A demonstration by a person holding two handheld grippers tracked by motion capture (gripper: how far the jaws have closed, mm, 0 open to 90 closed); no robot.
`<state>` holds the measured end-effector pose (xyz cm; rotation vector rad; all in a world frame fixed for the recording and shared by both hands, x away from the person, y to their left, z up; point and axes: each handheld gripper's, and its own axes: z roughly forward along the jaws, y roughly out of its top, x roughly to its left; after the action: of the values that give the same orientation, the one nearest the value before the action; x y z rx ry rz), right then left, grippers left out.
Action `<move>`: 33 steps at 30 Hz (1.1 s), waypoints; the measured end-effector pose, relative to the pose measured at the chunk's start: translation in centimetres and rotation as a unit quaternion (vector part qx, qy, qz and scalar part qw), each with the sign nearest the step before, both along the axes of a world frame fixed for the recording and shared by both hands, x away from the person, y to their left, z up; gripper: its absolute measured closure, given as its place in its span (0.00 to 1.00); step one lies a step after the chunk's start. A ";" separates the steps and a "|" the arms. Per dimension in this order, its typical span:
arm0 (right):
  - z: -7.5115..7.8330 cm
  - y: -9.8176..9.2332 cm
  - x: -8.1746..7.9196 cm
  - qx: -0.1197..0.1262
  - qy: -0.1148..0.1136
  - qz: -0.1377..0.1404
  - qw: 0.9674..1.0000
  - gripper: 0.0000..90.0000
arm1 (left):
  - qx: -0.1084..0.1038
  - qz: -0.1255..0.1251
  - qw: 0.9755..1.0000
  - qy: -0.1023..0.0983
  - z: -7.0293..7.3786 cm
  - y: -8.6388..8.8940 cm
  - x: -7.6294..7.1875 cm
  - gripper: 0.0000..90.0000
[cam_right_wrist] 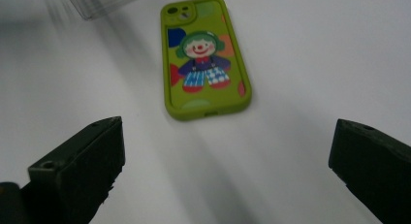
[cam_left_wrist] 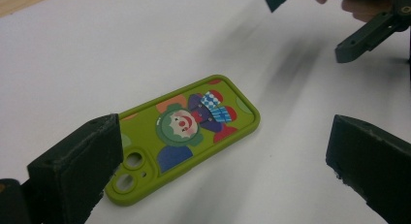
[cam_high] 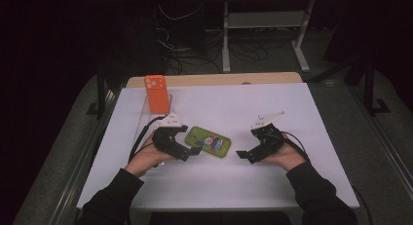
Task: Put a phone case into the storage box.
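Observation:
A lime-green phone case (cam_high: 208, 142) printed with a clown lies flat on the white tabletop (cam_high: 292, 113), between the two grippers. My left gripper (cam_high: 191, 153) is open at the case's camera-hole end, and the left gripper view shows the case (cam_left_wrist: 184, 132) partly between its wide-apart jaws (cam_left_wrist: 225, 141). My right gripper (cam_high: 245, 157) is open a little to the right of the case, not touching it. In the right gripper view the case (cam_right_wrist: 206, 59) lies ahead of the spread jaws (cam_right_wrist: 228, 146). The right gripper (cam_left_wrist: 368, 32) also appears at the top right of the left gripper view.
An orange phone (cam_high: 156, 93) stands upright in a clear stand (cam_high: 146, 115) at the back left of the white top; the clear stand (cam_right_wrist: 102, 1) shows blurred in the right gripper view. A wooden strip (cam_high: 214, 80) runs along the far edge. Cables and desk legs lie beyond.

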<state>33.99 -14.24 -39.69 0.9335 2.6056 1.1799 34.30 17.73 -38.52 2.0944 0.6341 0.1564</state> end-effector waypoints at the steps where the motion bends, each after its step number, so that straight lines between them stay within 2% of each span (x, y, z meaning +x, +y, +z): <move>1: 0.1 0.4 0.3 0.000 0.001 0.000 1.000 0.00 | 0.000 -0.001 1.000 -0.001 0.0 0.0 0.0 0.00; 3: 0.2 1.0 1.0 -0.004 -0.008 0.008 1.000 0.00 | 0.001 -0.001 1.000 -0.001 0.0 0.1 0.1 0.00; 9: 0.6 3.5 2.6 -0.007 0.000 0.017 1.000 0.00 | -0.003 0.000 1.000 0.001 0.0 0.0 0.1 0.00; 14: 0.3 5.5 3.9 -0.021 0.009 0.028 0.999 0.00 | -0.002 -0.002 1.000 0.001 0.0 0.1 0.1 0.00; 18: -0.3 7.0 4.7 -0.039 0.019 0.032 0.999 0.00 | -0.003 -0.002 1.000 0.000 0.0 0.1 0.2 0.00; 20: -0.8 7.6 5.0 -0.062 0.010 0.043 0.997 0.00 | -0.003 -0.003 1.000 0.001 0.0 0.1 0.1 0.00; 22: -1.2 8.2 5.2 -0.065 0.016 0.045 0.997 0.00 | -0.002 -0.003 1.000 0.001 0.0 0.1 0.1 0.00; 26: -2.1 9.1 5.6 -0.087 0.011 0.053 0.995 0.00 | 0.001 -0.005 1.000 -0.001 0.0 0.0 0.2 0.00; 33: -3.3 10.1 5.9 -0.115 0.028 0.062 0.991 0.03 | -0.001 -0.006 1.000 -0.001 0.1 0.0 0.1 0.00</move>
<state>39.85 -4.13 -43.00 0.7789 2.8042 0.8620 34.43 17.72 -38.42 2.0956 0.6215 0.1506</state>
